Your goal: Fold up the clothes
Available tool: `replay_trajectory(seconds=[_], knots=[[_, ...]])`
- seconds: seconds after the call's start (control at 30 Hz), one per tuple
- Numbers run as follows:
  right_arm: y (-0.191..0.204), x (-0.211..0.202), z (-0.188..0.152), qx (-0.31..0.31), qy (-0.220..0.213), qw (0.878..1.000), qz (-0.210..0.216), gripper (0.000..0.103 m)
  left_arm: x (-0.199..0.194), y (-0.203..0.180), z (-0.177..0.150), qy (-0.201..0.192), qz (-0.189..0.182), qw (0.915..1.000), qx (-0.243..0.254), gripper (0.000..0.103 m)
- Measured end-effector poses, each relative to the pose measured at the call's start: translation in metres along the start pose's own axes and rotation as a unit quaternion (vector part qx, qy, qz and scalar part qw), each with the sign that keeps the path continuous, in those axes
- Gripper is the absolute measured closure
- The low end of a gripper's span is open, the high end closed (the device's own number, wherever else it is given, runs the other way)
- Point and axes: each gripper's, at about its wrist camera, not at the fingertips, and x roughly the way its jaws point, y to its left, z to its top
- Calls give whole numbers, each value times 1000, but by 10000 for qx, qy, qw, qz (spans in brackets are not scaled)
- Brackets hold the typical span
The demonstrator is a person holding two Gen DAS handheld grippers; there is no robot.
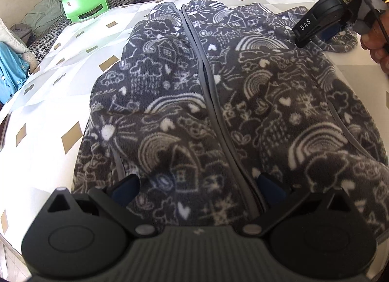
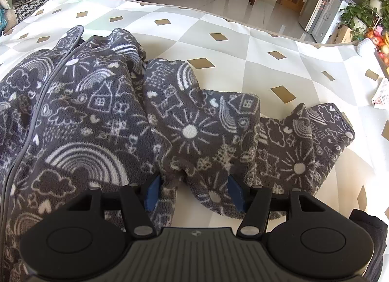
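So the fleece jacket [image 1: 199, 102] is lying front-up on the white diamond-print cloth [image 1: 56, 92], zipper line running down the middle away from the left camera. The side nearer the green chair [image 1: 85, 2] looks tucked in already, no sleeve sticking out there. The other sleeve [image 2: 255, 141] is out to the side, rumpled, cuff end lying on the cloth.

The left gripper [image 1: 198, 184] sits low over the hem with its jaws spread wide, nothing between them as far as I can tell. The right gripper [image 2: 194, 192] has its blue pads either side of a bunched ridge of that sleeve near the shoulder seam, jaws spread, not squeezing yet.

My read: it's the sleeve-fold step. Next it needs the right one to clamp that ridge and carry the sleeve across the body, while the left pins the hem so the fleece doesn't drag.
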Motion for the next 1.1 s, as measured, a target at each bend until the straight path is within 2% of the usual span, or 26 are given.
replay_trajectory(seconds=[0.13, 0.27, 0.43, 0.67, 0.93, 1.1], knots=[[-1, -10, 0, 329, 116, 9993, 101, 47, -2, -2, -4, -84, 49, 9997, 224, 0], [-4, -26, -3, 633, 238, 9966, 471, 47, -3, -1, -2, -165, 38, 9996, 222, 0], [-3, -48, -17, 741, 276, 9931, 861, 46, -12, -2, 1, -476, -22, 9987, 202, 0], [10, -67, -52, 1285, 460, 9750, 1753, 46, -25, -21, -5, -659, -242, 9967, 410, 0], [20, -70, -85, 1320, 595, 9692, 1990, 45, -22, -37, -16, -467, -325, 9957, 726, 0], [21, -72, -91, 980, 492, 9811, 1592, 46, -21, -39, -22, -405, -392, 9957, 737, 0]])
